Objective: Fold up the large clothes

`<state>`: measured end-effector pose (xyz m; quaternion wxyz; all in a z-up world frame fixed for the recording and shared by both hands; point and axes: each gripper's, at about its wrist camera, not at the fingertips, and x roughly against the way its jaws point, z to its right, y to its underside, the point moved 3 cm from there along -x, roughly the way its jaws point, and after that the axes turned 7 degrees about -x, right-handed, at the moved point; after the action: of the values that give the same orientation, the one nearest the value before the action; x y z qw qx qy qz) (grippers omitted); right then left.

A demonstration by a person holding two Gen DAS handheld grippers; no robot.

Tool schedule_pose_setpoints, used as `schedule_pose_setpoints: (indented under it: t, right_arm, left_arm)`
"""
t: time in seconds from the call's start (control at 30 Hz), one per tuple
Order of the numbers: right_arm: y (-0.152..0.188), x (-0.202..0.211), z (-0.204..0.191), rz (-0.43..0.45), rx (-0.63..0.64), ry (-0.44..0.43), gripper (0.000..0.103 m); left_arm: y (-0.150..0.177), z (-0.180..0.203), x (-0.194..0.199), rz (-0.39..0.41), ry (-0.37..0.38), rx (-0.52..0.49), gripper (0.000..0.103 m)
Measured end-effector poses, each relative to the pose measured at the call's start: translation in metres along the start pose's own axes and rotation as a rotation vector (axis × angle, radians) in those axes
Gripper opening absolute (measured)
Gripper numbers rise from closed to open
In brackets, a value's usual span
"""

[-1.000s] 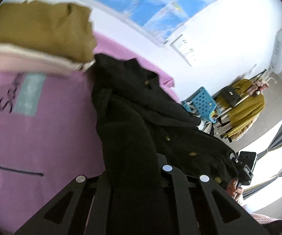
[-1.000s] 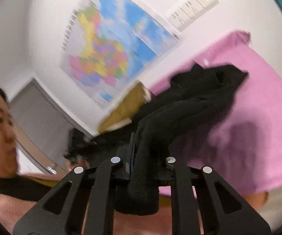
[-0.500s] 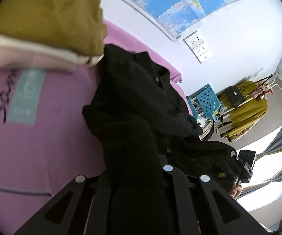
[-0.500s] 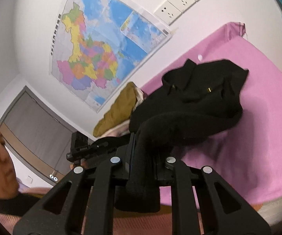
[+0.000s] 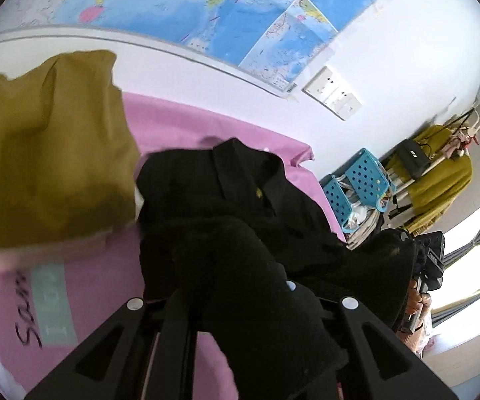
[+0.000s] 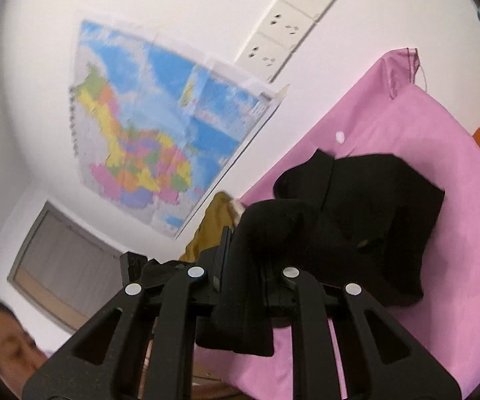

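Both claws are tilted upward, looking across the bed toward the wall rather than down at it. The left claw point(image 5: 240, 300) is pinching a thick fold of the black coat point(image 5: 240, 220); the cloth bunches between its fingers and spills down over them, hiding the tips. The right claw point(image 6: 243, 276) is likewise pressed together on another part of the same coat point(image 6: 356, 213), with a flap of black cloth hanging down between its fingers. From each claw the coat runs forward and away, its far part with the collar and a gold button lying crumpled on the pink bedsheet point(image 5: 206, 126), close to the wall. Just left of the coat in the left wrist view, touching its edge, sits a folded mustard-yellow garment point(image 5: 46, 146) on top of a pale pink one; the same yellow garment point(image 6: 213, 223) peeks out behind the coat in the right wrist view. On the wall above the bed hang a coloured map point(image 6: 159, 140) and a row of white sockets point(image 6: 286, 23). Beyond the foot of the bed stand blue perforated baskets point(image 5: 356, 186) and a clothes rack with a yellow coat point(image 5: 440, 166). The person's face point(image 6: 9, 346) shows at the lower left of the right wrist view
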<state>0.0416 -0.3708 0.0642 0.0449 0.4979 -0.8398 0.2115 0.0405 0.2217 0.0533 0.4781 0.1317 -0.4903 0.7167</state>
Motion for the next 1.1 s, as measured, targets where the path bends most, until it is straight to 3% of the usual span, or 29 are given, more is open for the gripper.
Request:
schedule_pose_setpoints:
  t: [0.33,0.47,0.57,0.67,0.77,0.8,0.83,0.97,1.0,1.1]
  right_arm:
    - [-0.078,-0.066,0.055,-0.018,-0.156,0.111,0.014]
    - [-0.092,-0.092,0.083,-0.020,-0.213,0.163,0.015]
    - [-0.097,-0.108,0.100,-0.022,-0.227,0.223,0.020]
    - [-0.097,-0.117,0.110,-0.022,-0.224,0.257,0.036]
    - [-0.092,-0.117,0.105,-0.007,-0.174,0.290,0.054]
    - [-0.091,-0.114,0.099,0.014,-0.142,0.298,0.067]
    - [-0.088,-0.108,0.088,0.048,-0.083,0.315,0.073]
    - [-0.064,-0.104,0.052,0.079,0.124,0.374,0.074]
    - [-0.054,-0.112,0.045,0.040,0.183,0.383,0.074]
    - [-0.024,-0.152,0.029,-0.070,0.409,0.536,0.074]
  left_arm:
    - [-0.076,-0.047,-0.073,-0.101,-0.062,0.094,0.010]
    - [-0.093,-0.066,-0.108,-0.150,-0.110,0.130,0.011]
    - [-0.097,-0.079,-0.128,-0.174,-0.139,0.156,0.013]
    - [-0.096,-0.089,-0.144,-0.192,-0.163,0.180,0.016]
    - [-0.095,-0.096,-0.154,-0.201,-0.167,0.201,0.022]
    - [-0.095,-0.096,-0.156,-0.204,-0.161,0.197,0.025]
    - [-0.095,-0.097,-0.157,-0.205,-0.156,0.199,0.027]
    - [-0.095,-0.098,-0.155,-0.188,-0.133,0.215,0.035]
    - [-0.095,-0.097,-0.153,-0.181,-0.114,0.220,0.042]
    - [-0.096,-0.091,-0.142,-0.132,-0.078,0.238,0.053]
